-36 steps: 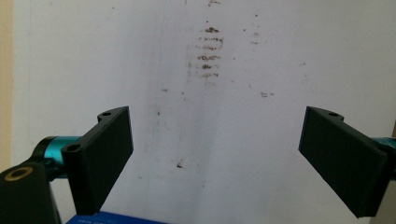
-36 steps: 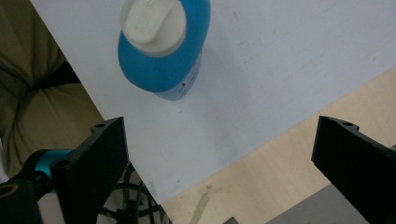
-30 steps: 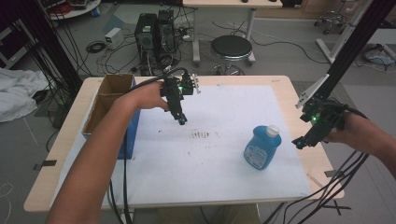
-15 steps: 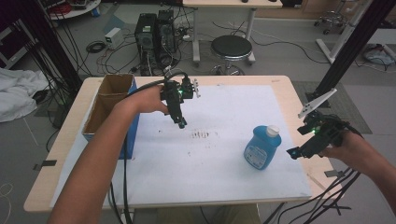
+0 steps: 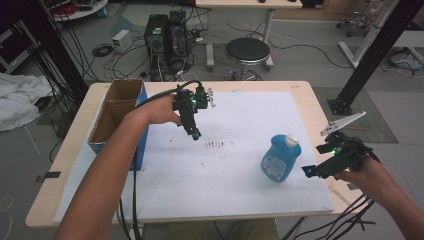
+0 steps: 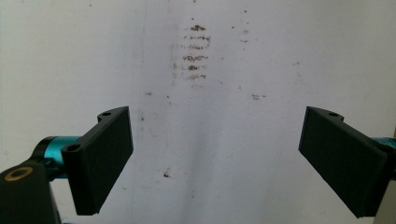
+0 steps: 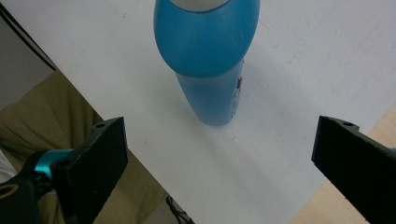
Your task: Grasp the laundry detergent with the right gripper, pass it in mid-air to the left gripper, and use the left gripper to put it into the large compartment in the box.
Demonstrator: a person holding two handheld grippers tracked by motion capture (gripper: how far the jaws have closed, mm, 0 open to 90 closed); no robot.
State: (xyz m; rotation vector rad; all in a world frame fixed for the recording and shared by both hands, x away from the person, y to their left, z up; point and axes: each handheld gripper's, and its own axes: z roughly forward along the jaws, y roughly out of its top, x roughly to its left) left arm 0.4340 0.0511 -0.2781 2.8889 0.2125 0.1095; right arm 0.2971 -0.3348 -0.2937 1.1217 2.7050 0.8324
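Note:
A blue bottle (image 5: pixel 280 158) with a white cap stands upright on the white sheet (image 5: pixel 240 190) at the right of the table. My right gripper (image 5: pixel 310 171) hovers just right of it near the table's right edge, pointing at it. In the right gripper view the bottle (image 7: pixel 208 46) stands ahead of the open gripper (image 7: pixel 219 172), with nothing between the jaws. My left gripper (image 5: pixel 194 133) hangs over the sheet's middle, pointing down, just left of a brown smear (image 5: pixel 218 144). In the left gripper view that gripper (image 6: pixel 215 158) is open and empty above the smear (image 6: pixel 194 51).
An open cardboard box (image 5: pixel 117 107) with a blue side stands at the table's left edge. Bare wooden table rim (image 5: pixel 310 100) frames the sheet. Beyond the table stand a round stool (image 5: pixel 246 50), computer cases (image 5: pixel 167 35) and cables on the floor.
My right gripper has come down and moved left, closer to the bottle's side. The left gripper has stayed over the sheet's middle.

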